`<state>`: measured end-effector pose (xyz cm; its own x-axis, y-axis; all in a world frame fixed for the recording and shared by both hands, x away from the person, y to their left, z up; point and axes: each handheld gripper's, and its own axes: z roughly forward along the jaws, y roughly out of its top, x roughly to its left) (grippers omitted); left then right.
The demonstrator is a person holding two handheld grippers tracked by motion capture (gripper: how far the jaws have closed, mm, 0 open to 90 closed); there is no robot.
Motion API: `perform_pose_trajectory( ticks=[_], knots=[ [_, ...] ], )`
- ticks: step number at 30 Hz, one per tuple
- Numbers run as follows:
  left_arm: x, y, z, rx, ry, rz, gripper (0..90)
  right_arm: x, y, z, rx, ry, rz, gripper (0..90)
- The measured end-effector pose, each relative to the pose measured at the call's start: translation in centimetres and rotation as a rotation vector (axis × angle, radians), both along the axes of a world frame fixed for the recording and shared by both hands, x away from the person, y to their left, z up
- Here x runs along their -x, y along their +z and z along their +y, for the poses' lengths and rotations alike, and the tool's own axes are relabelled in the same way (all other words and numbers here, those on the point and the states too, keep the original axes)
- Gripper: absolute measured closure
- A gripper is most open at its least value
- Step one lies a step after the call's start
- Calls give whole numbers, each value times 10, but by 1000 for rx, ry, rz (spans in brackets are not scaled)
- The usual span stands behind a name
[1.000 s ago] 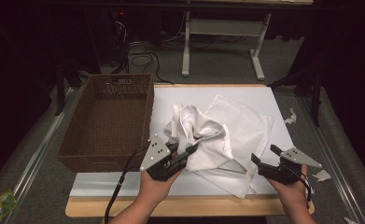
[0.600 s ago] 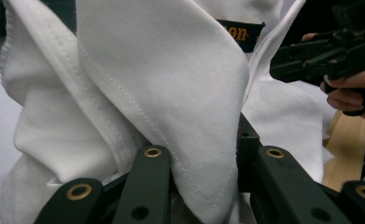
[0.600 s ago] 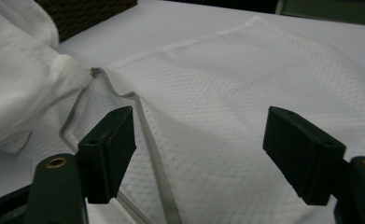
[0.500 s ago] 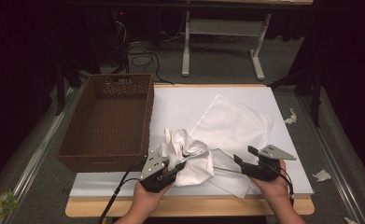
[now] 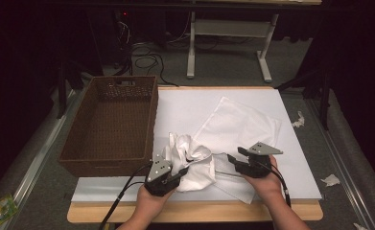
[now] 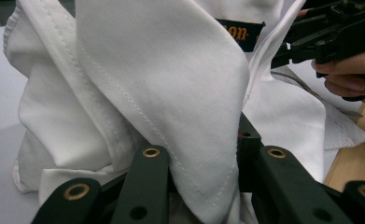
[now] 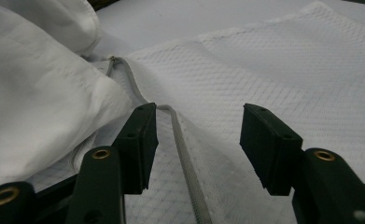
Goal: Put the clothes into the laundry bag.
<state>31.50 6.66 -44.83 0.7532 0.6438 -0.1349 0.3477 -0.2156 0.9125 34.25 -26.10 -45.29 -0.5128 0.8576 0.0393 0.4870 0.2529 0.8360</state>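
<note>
White cloth (image 5: 190,160), a bunched garment, sits at the near edge of the desk (image 5: 185,103), just right of the wicker basket (image 5: 111,124). My left hand-held gripper (image 5: 168,175) is clamped on a fold of it, hem stitching wrapped over the jaws in the left gripper view. My right hand-held gripper (image 7: 196,140), farther right of the basket, has just been closing; its jaws stand apart astride a thin grey wire (image 7: 182,149), likely a hanger arm, lying on the waffle-weave towel (image 7: 283,70), and nothing is pinched yet. To do this well, I judge I should close squarely on the wire alone, keeping towel out of the pads, and hold the left grip steady so the cloth slides off without dragging.
</note>
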Motion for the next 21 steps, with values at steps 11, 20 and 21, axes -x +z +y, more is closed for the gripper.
perform_pose_trajectory(
  ticks=[11, 20, 21],
  knots=[
    [0, 7, 9, 26, 18, 1, 730, -2, -7, -2, 34, 29, 50, 725],
    [-2, 13, 16, 67, 43, 6, 731, -4, -9, -2, 51, 41, 65, 894],
    [-2, 13, 16, 70, 45, 9, 731, -4, -9, -2, 51, 41, 65, 894]
  ],
)
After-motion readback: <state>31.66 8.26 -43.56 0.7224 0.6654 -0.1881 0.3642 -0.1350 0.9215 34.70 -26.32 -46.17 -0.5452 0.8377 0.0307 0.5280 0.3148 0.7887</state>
